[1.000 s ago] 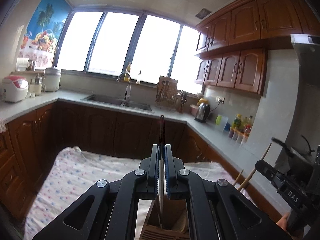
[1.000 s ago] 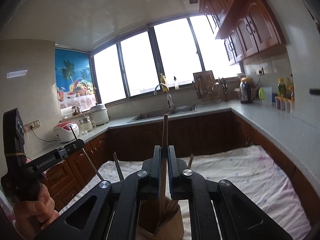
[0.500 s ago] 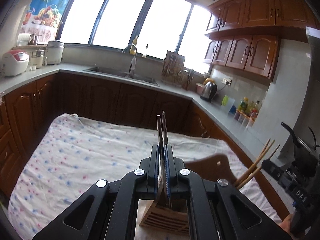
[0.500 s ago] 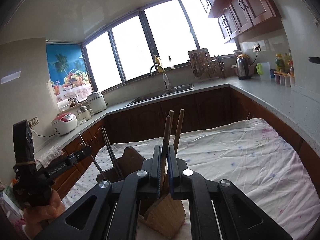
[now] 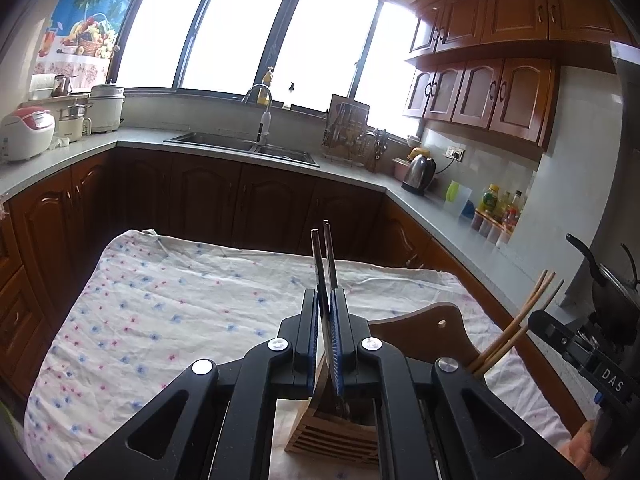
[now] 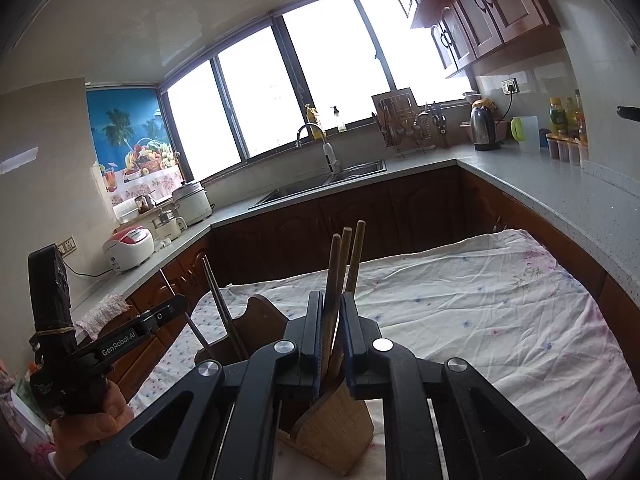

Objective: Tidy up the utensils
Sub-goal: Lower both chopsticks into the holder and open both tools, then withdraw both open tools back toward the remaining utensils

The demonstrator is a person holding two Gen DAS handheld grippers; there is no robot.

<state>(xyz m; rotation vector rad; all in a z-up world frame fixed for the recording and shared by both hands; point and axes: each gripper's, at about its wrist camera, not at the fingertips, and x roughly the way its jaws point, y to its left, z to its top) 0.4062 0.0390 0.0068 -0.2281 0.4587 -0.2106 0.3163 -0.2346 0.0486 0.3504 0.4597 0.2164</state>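
Note:
A wooden utensil holder [image 5: 336,432] with a tall brown back stands on the flowered tablecloth [image 5: 168,312]; it also shows in the right wrist view [image 6: 336,428]. My left gripper [image 5: 325,336] is right above it, jaws slightly parted around two dark metal chopsticks [image 5: 324,256] that stand in the holder. My right gripper [image 6: 331,340] is right above it too, jaws slightly parted around wooden chopsticks [image 6: 344,256] standing in the holder. Each gripper shows in the other's view, the right one [image 5: 584,360] and the left one [image 6: 132,332].
The table with the cloth [image 6: 500,320] sits inside a U-shaped kitchen counter [image 5: 360,172] with sink, kettle [image 5: 420,174], rice cookers [image 5: 24,136] and bottles. A dark pan [image 5: 612,288] stands at the right in the left wrist view.
Both grippers have tipped down over the holder and lowered their chopsticks into it. Both pairs of jaws have eased apart a little from tightly shut.

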